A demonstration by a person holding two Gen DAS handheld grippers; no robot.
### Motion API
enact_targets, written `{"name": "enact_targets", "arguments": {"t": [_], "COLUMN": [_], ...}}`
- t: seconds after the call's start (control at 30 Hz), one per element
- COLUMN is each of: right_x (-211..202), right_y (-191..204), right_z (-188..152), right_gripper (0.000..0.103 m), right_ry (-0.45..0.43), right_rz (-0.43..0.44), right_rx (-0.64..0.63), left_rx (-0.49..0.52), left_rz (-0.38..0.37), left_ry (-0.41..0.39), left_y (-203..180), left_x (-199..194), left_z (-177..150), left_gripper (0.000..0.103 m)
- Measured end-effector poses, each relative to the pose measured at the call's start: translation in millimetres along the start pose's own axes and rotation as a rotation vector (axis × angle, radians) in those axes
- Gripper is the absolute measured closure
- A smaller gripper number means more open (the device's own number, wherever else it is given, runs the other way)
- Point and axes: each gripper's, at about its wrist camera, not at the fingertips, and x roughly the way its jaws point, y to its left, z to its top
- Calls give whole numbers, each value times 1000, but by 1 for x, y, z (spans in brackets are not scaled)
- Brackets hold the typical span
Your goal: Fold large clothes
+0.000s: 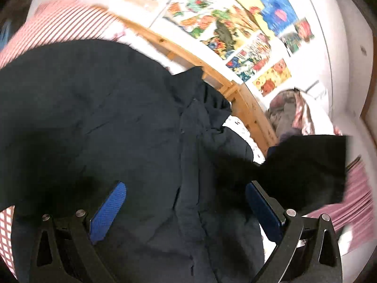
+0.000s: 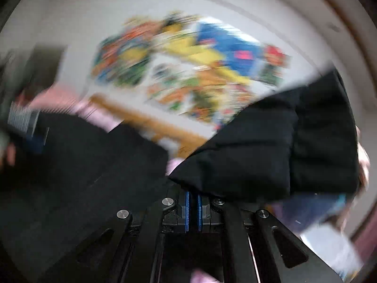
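A large dark navy garment (image 1: 113,122) lies spread over a bed and fills most of the left wrist view. My left gripper (image 1: 186,200) is open, its blue pads wide apart just above the cloth, holding nothing. One part of the garment (image 1: 306,169) is lifted at the right. In the blurred right wrist view my right gripper (image 2: 193,200) is shut on a fold of the dark garment (image 2: 271,146), which hangs raised in front of the camera.
The bed has red-and-white striped bedding (image 1: 59,26) and a wooden frame rail (image 1: 212,70) along a white wall with colourful posters (image 1: 226,23). A heap of other clothes (image 1: 289,113) sits at the bed's far end.
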Motion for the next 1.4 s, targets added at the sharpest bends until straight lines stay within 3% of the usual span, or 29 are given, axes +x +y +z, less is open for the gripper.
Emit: {"name": "enact_targets", "arguments": {"t": [0.13, 0.2, 0.23, 0.27, 0.33, 0.43, 0.47, 0.53, 0.6, 0.63, 0.7, 0.77, 1.0, 1.13, 1.23, 1.4], "right_x": [9, 18, 20, 21, 13, -9, -14, -12, -21, -26, -34, -26, -9, 6, 20, 67], "right_y": [60, 79, 86, 92, 101, 107, 104, 91, 80, 75, 61, 48, 7, -4, -4, 19], "right_z": [-14, -26, -33, -39, -48, -53, -54, -61, -72, -80, -100, -101, -111, -96, -83, -68], "right_gripper": [97, 91, 79, 61, 44, 43, 43, 43, 43, 43, 43, 43, 43, 43, 43, 43], "right_ry": [134, 212, 253, 287, 297, 276, 276, 285, 292, 294, 306, 317, 293, 249, 234, 279], "right_rz": [131, 197, 254, 315, 354, 357, 366, 370, 351, 343, 319, 301, 220, 156, 134, 175], "right_rx": [-56, -43, -18, 14, 32, 34, 60, 115, 177, 201, 255, 299, 444, 472, 479, 467], "left_rx": [-93, -96, -80, -62, -14, 38, 47, 59, 58, 57, 55, 62, 188, 274, 334, 373], "left_rz": [-118, -150, -146, -127, -85, -6, 15, 29, 57, 79, 113, 112, 118, 243, 349, 484], "left_ry": [46, 79, 105, 124, 162, 242, 257, 303, 316, 314, 287, 249, -24, -170, -209, -155], "left_y": [34, 38, 38, 34, 23, 11, 10, 7, 6, 6, 4, 5, -33, -46, -45, -28], "left_x": [13, 25, 31, 39, 58, 90, 99, 118, 133, 135, 139, 130, 60, 9, -11, 4], "left_z": [-10, -13, -15, -15, -14, -12, -13, -14, -14, -14, -14, -13, 6, 17, 20, 18], "left_gripper": [1, 1, 1, 1, 1, 2, 6, 25, 56, 61, 93, 98, 99, 100, 100, 99]}}
